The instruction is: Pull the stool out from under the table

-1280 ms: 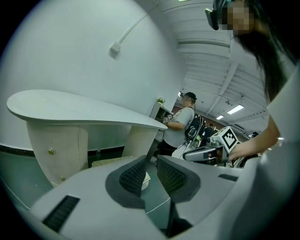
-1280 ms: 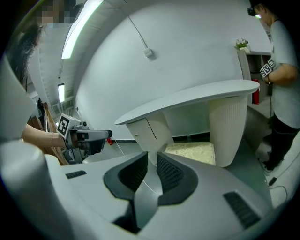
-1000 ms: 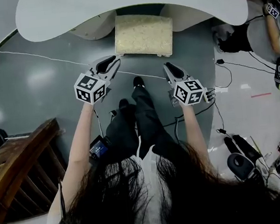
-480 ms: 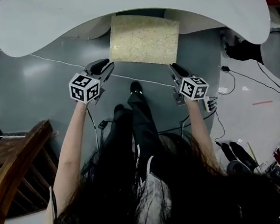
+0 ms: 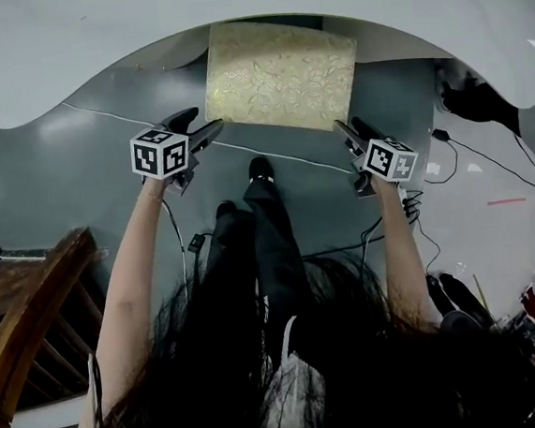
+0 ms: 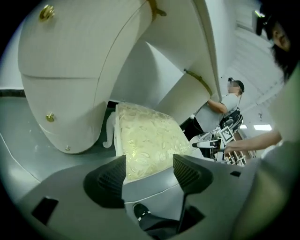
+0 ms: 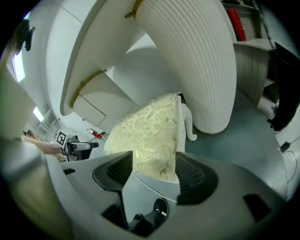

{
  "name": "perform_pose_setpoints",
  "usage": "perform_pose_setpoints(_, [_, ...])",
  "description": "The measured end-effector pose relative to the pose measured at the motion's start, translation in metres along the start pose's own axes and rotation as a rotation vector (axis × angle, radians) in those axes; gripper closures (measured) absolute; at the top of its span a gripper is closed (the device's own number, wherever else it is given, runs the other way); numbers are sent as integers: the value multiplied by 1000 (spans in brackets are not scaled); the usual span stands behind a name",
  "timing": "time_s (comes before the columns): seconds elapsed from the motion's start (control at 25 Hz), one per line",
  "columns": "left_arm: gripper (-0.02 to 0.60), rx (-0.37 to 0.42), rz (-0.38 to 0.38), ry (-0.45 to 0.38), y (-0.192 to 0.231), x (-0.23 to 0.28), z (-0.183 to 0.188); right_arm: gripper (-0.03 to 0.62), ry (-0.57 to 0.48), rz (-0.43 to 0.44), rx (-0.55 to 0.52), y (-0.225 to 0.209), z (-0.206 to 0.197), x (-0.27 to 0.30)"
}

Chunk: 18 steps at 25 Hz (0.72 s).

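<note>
The stool [image 5: 278, 76] has a cream patterned cushion and white legs, and its far part sits under the white table [image 5: 229, 14]. My left gripper [image 5: 205, 130] is at the stool's near left corner, and my right gripper [image 5: 346, 128] is at its near right corner. Both sets of jaws are opening. In the left gripper view the stool [image 6: 145, 140] shows just beyond the left gripper [image 6: 149, 165], with the pads apart and not pressing on it. The right gripper view shows the same thing: the stool's corner [image 7: 150, 131] lies ahead of the spread right gripper [image 7: 153, 168].
White table pedestals [image 6: 70, 93] [image 7: 201, 70] flank the stool. A white cable [image 5: 286, 157] crosses the grey floor in front of it, by my own shoe [image 5: 261, 168]. A wooden chair [image 5: 32, 306] stands at the lower left. Black cables [image 5: 459, 148] and another person [image 6: 225, 103] are to the right.
Both grippers have moved forward to the stool's near corners, and their jaws have gone from shut to open. The head view has shifted forward, so the stool looks larger.
</note>
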<state>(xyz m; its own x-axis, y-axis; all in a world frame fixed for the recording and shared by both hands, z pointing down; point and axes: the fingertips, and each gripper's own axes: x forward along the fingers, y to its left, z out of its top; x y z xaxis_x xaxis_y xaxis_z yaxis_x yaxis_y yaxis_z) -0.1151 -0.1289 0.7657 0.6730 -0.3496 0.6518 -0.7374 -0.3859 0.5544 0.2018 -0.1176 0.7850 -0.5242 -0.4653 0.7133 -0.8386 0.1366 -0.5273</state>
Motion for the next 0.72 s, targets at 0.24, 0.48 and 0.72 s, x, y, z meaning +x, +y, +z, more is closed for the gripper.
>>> perform_pose_setpoints(0.24, [259,-105,-35,20,23,24,4,313,44,35,46,-16,3,22])
perform_pose_setpoints(0.48, [258,-100,-13,66,40,51,3,301,60,152,134,-16,-3,38])
perform_pose_setpoints(0.72, [227,-150,-74,77,38,62,-1,295,57,251,215,-13,-6,43])
